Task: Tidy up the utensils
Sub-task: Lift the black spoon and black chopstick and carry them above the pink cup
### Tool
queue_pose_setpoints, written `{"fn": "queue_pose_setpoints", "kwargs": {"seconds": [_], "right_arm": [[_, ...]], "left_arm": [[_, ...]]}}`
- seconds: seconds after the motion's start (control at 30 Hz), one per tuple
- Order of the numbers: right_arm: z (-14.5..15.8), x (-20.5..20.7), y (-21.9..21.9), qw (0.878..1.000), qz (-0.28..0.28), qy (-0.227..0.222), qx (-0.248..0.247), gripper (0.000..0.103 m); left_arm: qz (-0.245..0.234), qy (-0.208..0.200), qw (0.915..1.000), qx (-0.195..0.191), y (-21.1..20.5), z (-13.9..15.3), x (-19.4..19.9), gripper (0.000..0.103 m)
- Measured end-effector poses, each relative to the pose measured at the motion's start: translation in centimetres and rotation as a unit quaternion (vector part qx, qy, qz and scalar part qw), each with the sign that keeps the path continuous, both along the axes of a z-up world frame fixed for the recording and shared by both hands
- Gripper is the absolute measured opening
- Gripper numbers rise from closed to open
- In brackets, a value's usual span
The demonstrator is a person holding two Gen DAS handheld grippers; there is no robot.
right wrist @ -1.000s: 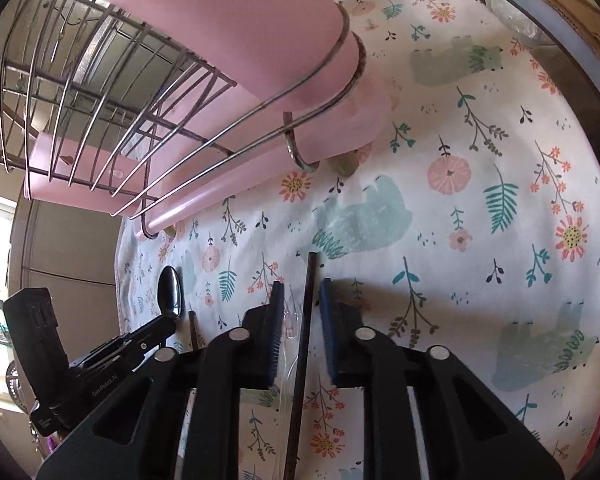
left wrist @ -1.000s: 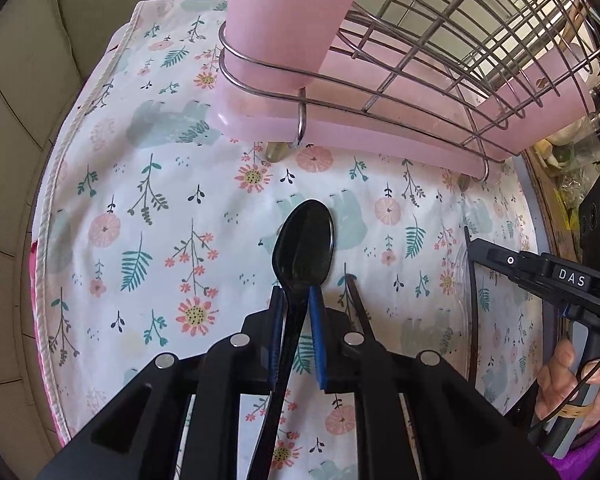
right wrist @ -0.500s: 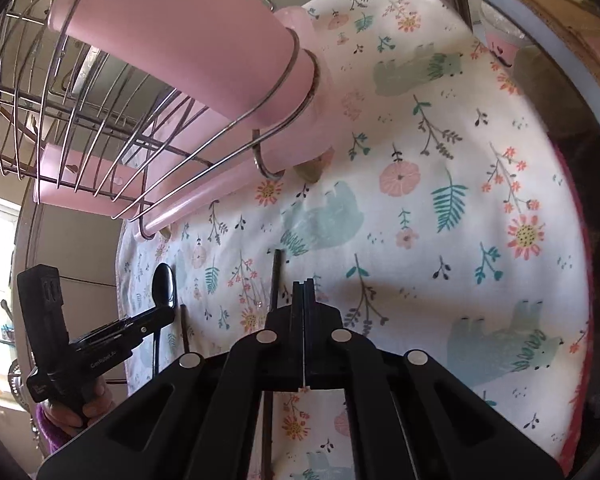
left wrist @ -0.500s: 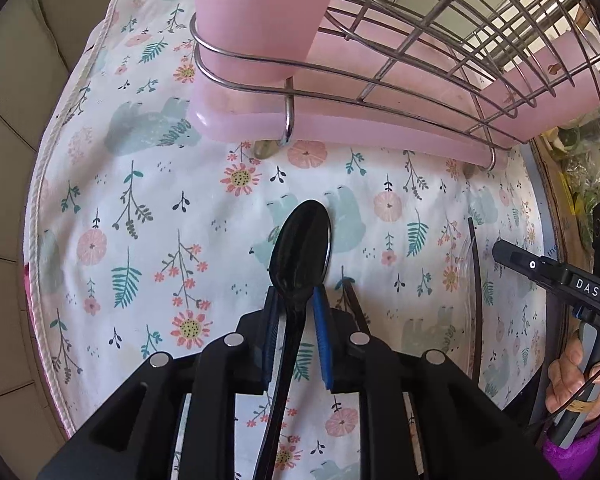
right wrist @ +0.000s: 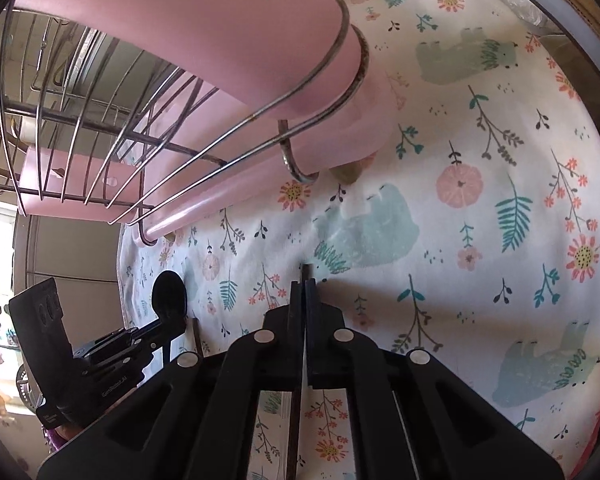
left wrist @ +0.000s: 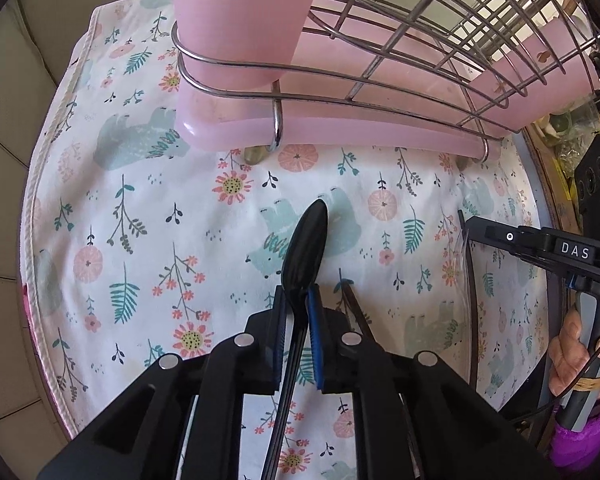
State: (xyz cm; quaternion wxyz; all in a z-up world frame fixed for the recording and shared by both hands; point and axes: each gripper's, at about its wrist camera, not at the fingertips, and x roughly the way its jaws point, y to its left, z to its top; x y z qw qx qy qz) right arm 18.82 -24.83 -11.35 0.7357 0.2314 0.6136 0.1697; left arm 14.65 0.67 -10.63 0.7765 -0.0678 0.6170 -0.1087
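The left gripper is closing on the black spoon, bowl pointing toward the pink utensil cup; the right gripper clamps a dark chopstick.

We see a white cloth printed with pink flowers, teal fern leaves and pale blue bears spread flat over the worktop, its stitched hem curving along the left in the left wrist view. Beyond that hem lie large beige tiles with dark joints. At the far right edge sits a blurred clutter of greenish and yellow items that we cannot identify.
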Motion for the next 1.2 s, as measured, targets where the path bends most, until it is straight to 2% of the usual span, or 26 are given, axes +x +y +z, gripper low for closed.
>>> {"fn": "queue_pose_setpoints", "kwargs": {"seconds": [0.33,0.5,0.6,0.73,0.83,0.97,1.2], "right_arm": [[0.8,0.5,3.7,0.996,0.031,-0.016,-0.078,0.009],[0.8,0.3,4.7,0.995,0.036,-0.019,-0.089,0.009],[0.9,0.1,5.6,0.991,0.055,-0.044,-0.112,0.009],[0.9,-0.8,5.5,0.992,0.044,-0.065,-0.095,0.006],[2.0,-2.0,4.4,0.992,0.035,-0.094,-0.076,0.004],[4.6,-3.9,3.0,0.986,0.02,-0.157,-0.058,0.004],[9.6,-6.8,-0.9,0.966,-0.003,-0.259,-0.018,0.004]], "left_arm": [[-0.003,-0.003,1.0,-0.004,0.5,-0.2,-0.2,0.01],[-0.001,-0.002,1.0,-0.007,0.8,-0.2,-0.3,0.01],[-0.004,-0.008,1.0,0.001,0.4,-0.1,-0.4,0.01],[-0.003,-0.026,0.9997,-0.001,0.6,0.5,-1.1,0.005],[0.008,-0.051,0.9986,-0.01,1.1,1.7,-1.9,0.005],[0.034,-0.098,0.9935,-0.045,2.3,4.4,-3.0,0.005],[0.068,-0.199,0.9719,-0.106,3.3,9.5,-5.8,0.005]]}}
